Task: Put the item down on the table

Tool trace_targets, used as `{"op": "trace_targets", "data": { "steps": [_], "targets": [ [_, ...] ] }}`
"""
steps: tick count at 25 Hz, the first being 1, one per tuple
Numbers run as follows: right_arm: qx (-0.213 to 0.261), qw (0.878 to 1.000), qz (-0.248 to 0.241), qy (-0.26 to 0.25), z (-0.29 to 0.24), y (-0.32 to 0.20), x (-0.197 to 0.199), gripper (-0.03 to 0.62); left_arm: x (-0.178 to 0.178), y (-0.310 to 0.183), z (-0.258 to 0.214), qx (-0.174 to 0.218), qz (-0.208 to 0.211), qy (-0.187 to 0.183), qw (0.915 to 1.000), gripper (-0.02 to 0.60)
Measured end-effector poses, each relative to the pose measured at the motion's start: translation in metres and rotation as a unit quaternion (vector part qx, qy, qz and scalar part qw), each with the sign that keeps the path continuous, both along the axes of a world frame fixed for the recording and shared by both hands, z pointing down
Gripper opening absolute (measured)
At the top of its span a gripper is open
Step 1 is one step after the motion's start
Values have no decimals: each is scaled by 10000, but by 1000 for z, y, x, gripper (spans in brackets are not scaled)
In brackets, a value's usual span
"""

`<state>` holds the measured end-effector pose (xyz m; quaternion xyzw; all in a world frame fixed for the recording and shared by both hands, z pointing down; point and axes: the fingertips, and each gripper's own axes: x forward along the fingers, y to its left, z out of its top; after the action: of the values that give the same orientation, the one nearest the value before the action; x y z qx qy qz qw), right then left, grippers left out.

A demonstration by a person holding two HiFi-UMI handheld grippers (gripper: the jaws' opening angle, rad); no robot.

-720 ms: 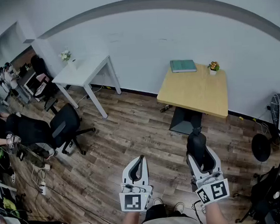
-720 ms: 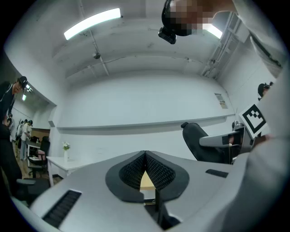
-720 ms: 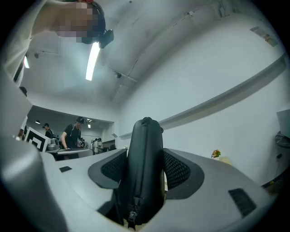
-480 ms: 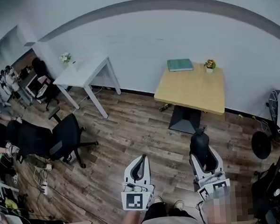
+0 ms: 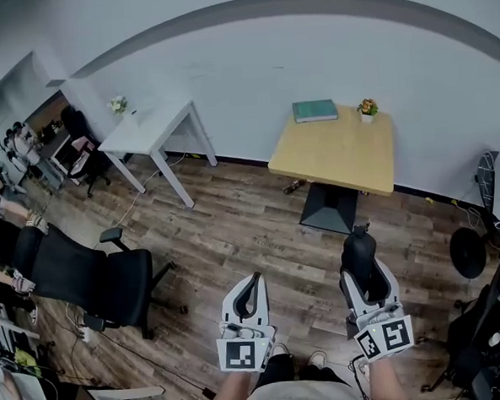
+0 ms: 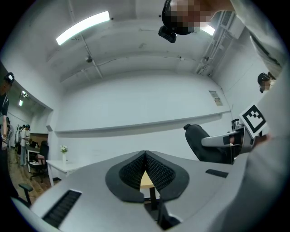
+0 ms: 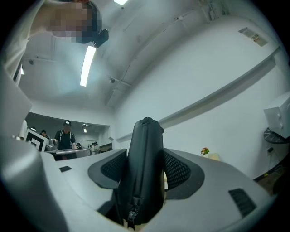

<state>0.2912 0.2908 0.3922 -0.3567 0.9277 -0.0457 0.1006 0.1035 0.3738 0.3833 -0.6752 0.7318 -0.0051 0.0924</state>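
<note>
Carrying step: right gripper [image 5: 364,272] clamped a black zipped case [image 7: 144,154], well short of the wooden table [image 5: 336,156]; next it likely needed bringing over that table. Left gripper [image 5: 251,286] was closed, empty.

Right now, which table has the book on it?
The wooden table, on the right by the wall. The green book lies at its far edge near a little plant; the white table has no book.

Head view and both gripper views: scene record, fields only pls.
right hand-held gripper: shut on black zip case, case upright between jaws
left hand-held gripper: shut, empty
likely target: wooden table, ahead, across the floor
on table: green book, potted plant, at far edge
task status: case not yet put down
</note>
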Motion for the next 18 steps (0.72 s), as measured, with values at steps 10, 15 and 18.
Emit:
{"op": "trace_targets", "data": {
  "steps": [10, 15, 18],
  "targets": [
    [-80, 9999, -35, -137, 9, 0, 29, 265, 28, 3, 4, -5, -52, -81, 10000, 8],
    [-58, 9999, 51, -105, 9, -9, 27, 265, 27, -10, 7, 15, 50, -69, 10000, 8],
    [-46, 9999, 147, -71, 10, -18, 25, 265, 24, -21, 7, 33, 150, -88, 9998, 8]
  ]
}}
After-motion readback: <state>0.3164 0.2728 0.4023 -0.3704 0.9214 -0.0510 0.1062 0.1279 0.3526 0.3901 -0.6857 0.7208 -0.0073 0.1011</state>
